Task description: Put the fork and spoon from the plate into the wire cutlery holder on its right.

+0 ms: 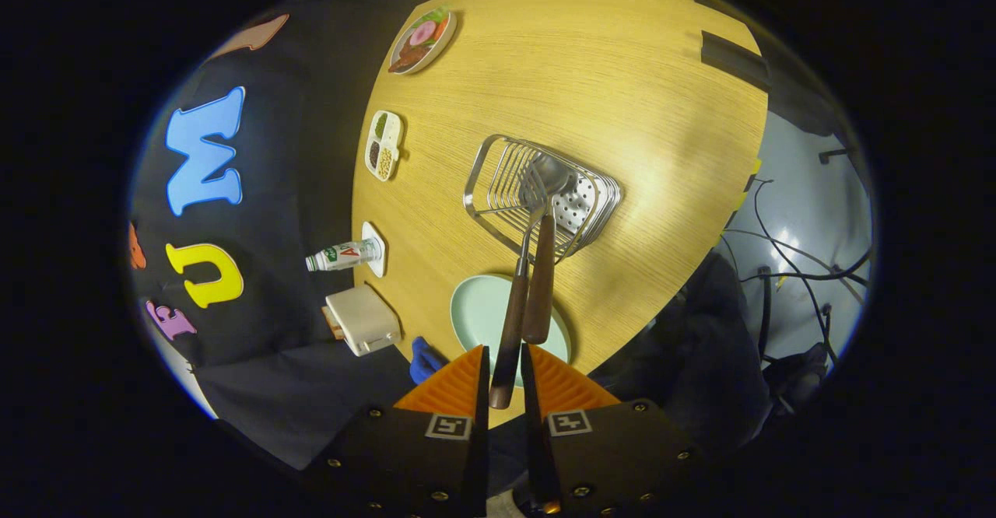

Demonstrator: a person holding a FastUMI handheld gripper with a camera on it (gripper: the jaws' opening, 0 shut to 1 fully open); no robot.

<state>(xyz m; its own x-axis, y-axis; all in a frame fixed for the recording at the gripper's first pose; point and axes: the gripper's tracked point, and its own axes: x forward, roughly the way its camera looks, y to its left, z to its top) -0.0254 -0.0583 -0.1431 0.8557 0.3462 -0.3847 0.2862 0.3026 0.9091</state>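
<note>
The wire cutlery holder (498, 180) stands on the wooden table, beyond the pale green plate (473, 308). The spoon (540, 285), with a brown handle, leans in the holder with its bowl down inside. Beside it is the fork (510, 323): its tines are inside the holder and its brown handle runs back over the plate. My gripper (504, 374) has the end of the fork's handle between its orange fingers (455, 386), which sit close against both sides of it. The spoon's handle ends just ahead of the right finger, free of it.
Along the table's far side sit a plate of toy food (422, 40), a small divided dish (384, 145), a bottle (342, 255) lying on a coaster and a white box (362, 320). A blue object (424, 358) lies near the left finger. Cables (794, 269) trail on the floor past the table's edge.
</note>
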